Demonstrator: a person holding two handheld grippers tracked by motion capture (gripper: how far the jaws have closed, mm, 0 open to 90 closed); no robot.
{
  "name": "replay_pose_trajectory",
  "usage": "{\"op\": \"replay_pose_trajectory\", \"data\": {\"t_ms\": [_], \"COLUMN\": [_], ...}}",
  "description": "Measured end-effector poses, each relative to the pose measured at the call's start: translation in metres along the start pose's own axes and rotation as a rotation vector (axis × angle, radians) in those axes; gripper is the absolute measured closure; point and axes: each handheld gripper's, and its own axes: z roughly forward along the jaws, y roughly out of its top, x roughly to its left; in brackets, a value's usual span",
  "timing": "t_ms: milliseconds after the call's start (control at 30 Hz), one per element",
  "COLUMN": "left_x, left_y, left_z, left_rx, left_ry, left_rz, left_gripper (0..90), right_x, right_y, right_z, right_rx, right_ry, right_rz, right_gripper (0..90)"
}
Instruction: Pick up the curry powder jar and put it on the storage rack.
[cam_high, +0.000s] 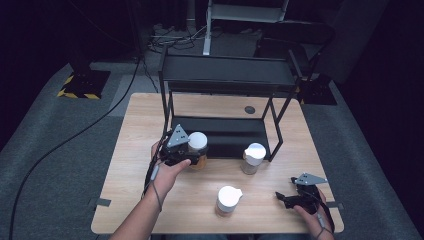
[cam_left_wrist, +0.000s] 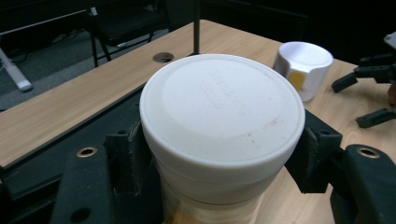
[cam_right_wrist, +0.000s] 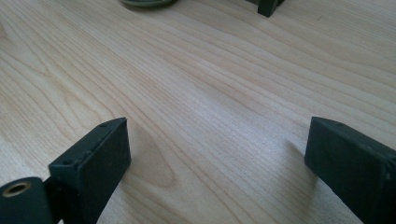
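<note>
My left gripper is shut on a white-lidded jar with tan contents, at the front edge of the black shelf rack. In the left gripper view the jar's lid sits between both pads, pressed on each side. A second white-capped jar stands by the rack's right front leg, and a third stands near the table's front edge. My right gripper rests open low over the wooden table at the front right, with bare wood between its fingers.
The rack's lower shelf lies dark behind the held jar, its legs standing on the table. A round hole sits in the tabletop at the back. A black cable runs over the grey floor to the left.
</note>
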Motion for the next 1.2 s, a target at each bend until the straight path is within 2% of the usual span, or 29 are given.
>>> {"op": "replay_pose_trajectory", "data": {"t_ms": [400, 633, 1000, 1067, 1200], "left_x": [0.020, 0.030, 0.048, 0.051, 0.055], "left_y": [0.011, 0.014, 0.019, 0.019, 0.018], "left_z": [0.012, 0.021, 0.042, 0.048, 0.058], "left_rx": [0.021, 0.011, 0.039, 0.039, 0.070], "left_ry": [0.014, 0.012, 0.045, 0.045, 0.072], "left_rz": [-0.001, -0.028, -0.037, -0.050, -0.037], "left_gripper": [33.0, 33.0, 32.9, 32.8, 32.2], "right_x": [0.000, 0.000, 0.000, 0.000, 0.000], "right_y": [0.000, 0.000, 0.000, 0.000, 0.000], "right_z": [0.000, 0.000, 0.000, 0.000, 0.000], "right_rx": [0.000, 0.000, 0.000, 0.000, -0.001], "right_ry": [-0.002, -0.002, -0.002, -0.001, -0.001], "right_rz": [0.000, 0.000, 0.000, 0.000, 0.001], "right_gripper": [6.6, 6.6, 6.6, 6.6, 6.7]}}
